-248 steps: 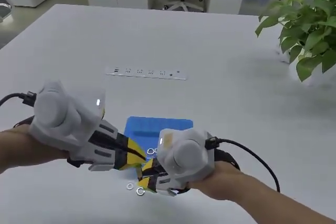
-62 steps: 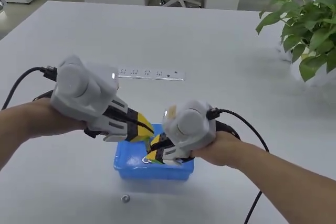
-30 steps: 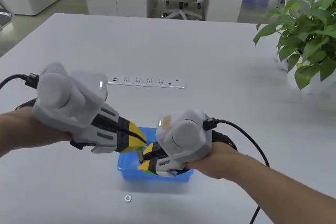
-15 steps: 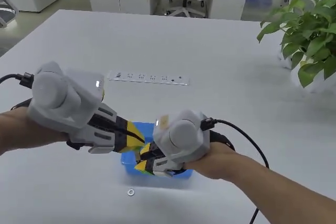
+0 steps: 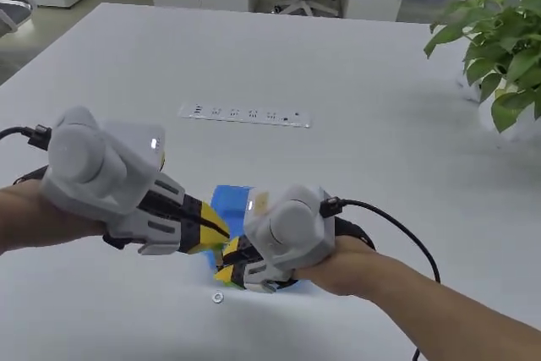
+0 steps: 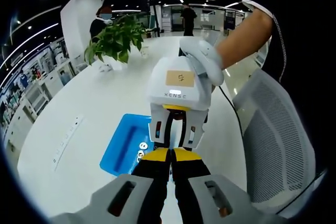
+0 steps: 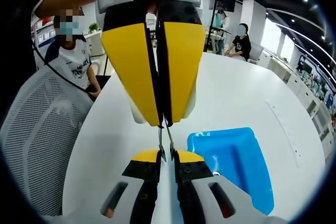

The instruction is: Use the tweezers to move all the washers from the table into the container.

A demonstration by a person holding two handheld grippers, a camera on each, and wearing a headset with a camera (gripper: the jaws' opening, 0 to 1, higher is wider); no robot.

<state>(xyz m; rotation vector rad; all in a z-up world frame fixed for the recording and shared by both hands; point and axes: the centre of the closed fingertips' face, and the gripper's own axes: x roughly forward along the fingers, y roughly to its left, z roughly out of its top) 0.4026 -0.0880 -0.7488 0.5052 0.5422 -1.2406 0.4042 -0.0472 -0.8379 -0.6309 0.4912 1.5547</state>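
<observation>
A blue container [image 5: 226, 200] [image 6: 122, 148] [image 7: 236, 156] sits on the white table, half hidden behind both grippers in the head view. Its floor holds a few washers [image 6: 142, 148]. One loose washer [image 5: 218, 298] lies on the table just in front of it. My left gripper [image 5: 217, 230] [image 6: 171, 153] and right gripper [image 5: 226, 272] [image 7: 168, 156] meet tip to tip. Thin metal tweezers [image 7: 165, 139] run from the left gripper's yellow jaws into the right gripper's jaws. Both pairs of jaws look closed on them. The tweezer tips are hidden in the head view.
A white power strip [image 5: 243, 115] [image 6: 65, 140] lies further back on the table. A potted plant [image 5: 499, 6] [image 6: 118, 38] stands at the far right. A mesh chair [image 6: 273, 129] [image 7: 37, 129] is behind me. People stand in the room beyond.
Both grippers have come back from above the container toward the near edge, close over the loose washer. Earlier two washers lay there; now one does.
</observation>
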